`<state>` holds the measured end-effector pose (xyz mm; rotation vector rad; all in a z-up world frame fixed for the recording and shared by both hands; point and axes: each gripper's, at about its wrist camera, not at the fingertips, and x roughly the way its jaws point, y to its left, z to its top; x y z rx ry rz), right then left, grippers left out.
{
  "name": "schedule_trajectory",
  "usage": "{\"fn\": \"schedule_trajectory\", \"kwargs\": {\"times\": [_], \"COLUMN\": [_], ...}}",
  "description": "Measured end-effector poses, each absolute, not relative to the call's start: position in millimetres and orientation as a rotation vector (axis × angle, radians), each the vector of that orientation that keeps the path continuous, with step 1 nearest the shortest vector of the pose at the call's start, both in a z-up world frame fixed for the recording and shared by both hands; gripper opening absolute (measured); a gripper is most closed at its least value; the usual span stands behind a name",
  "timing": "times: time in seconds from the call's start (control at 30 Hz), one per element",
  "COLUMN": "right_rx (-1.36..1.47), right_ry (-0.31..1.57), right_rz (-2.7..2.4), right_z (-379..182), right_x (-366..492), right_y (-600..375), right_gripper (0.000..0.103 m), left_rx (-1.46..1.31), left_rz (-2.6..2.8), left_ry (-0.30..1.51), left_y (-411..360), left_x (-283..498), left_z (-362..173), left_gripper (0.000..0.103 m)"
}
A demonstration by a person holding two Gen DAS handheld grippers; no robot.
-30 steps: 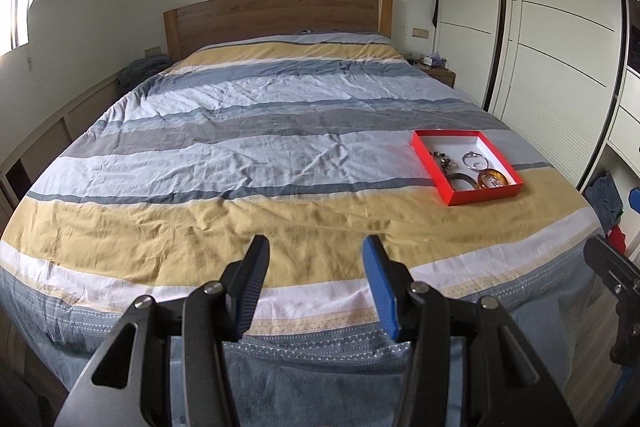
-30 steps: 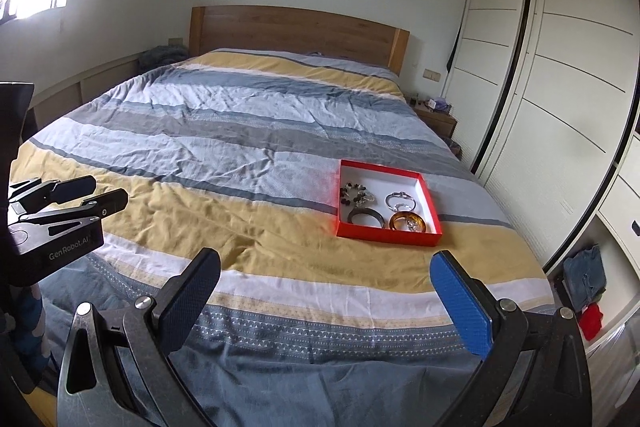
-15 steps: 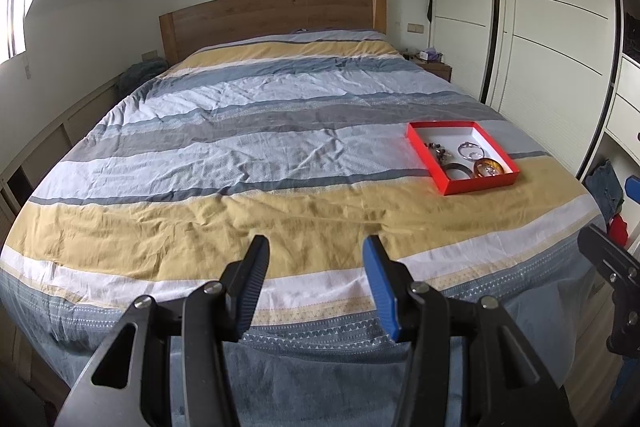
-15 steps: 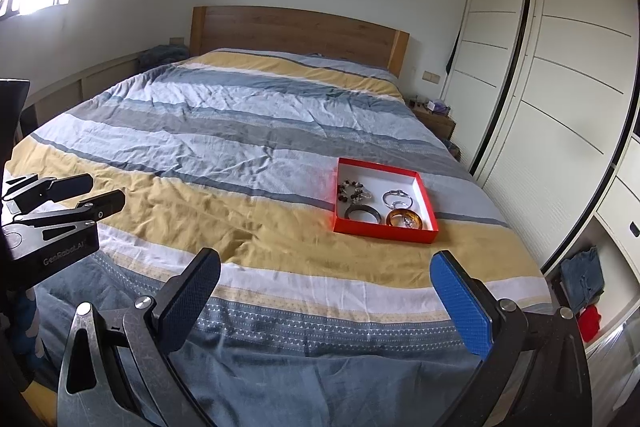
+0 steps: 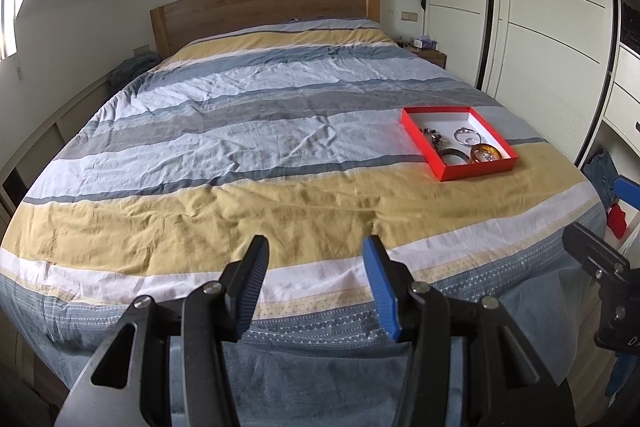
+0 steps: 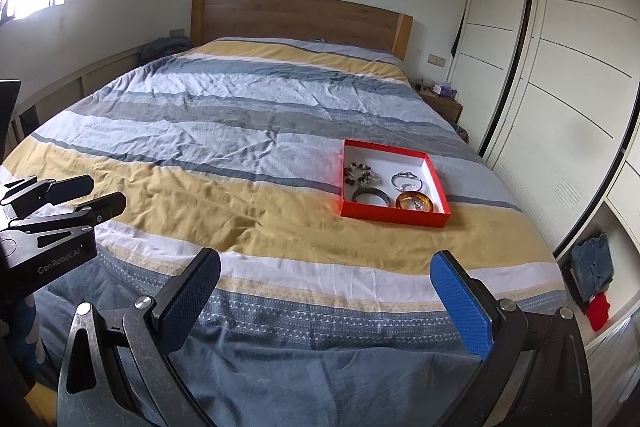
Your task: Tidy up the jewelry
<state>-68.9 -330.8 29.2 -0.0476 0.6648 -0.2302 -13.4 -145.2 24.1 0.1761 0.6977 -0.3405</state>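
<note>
Grippers first: my left gripper (image 5: 316, 283) hangs over the foot of the bed (image 5: 240, 155), jaws apart with nothing between them, and my right gripper (image 6: 326, 297) hangs there too, spread wider and just as empty. Beyond both, on the yellow stripe of the cover, sits the red tray (image 6: 394, 217), toward the wardrobe side. My right view looks into it best: a beaded bracelet (image 6: 360, 174) at its far left, a silver bracelet (image 6: 406, 180) beside that, a dark bangle (image 6: 372, 195) and an amber bangle (image 6: 414, 202) along its near wall. My left view shows the tray smaller, off to the right. Past the tray stands the wooden headboard (image 6: 296, 21).
</note>
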Motion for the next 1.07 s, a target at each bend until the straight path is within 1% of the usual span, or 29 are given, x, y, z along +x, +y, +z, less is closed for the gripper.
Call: {"fn": "schedule_trajectory", "kwargs": {"times": [0.6,1.07], "right_rx": [-0.030,-0.020], "right_ry": [0.704,0.709], "right_rz": [-0.220,-0.219], "right_z": [13,10], "right_x": [-57,-56], "right_y": [-329,-330], "right_gripper": [0.103,0.103], "left_rx": [0.166,0.167], "left_rz": [-0.340,-0.347], "left_ry": [0.726,0.729], "left_y": [-142,-146], "left_x": [-7,-7], "left_z": [11,11], "left_gripper": [0.047,0.047]}}
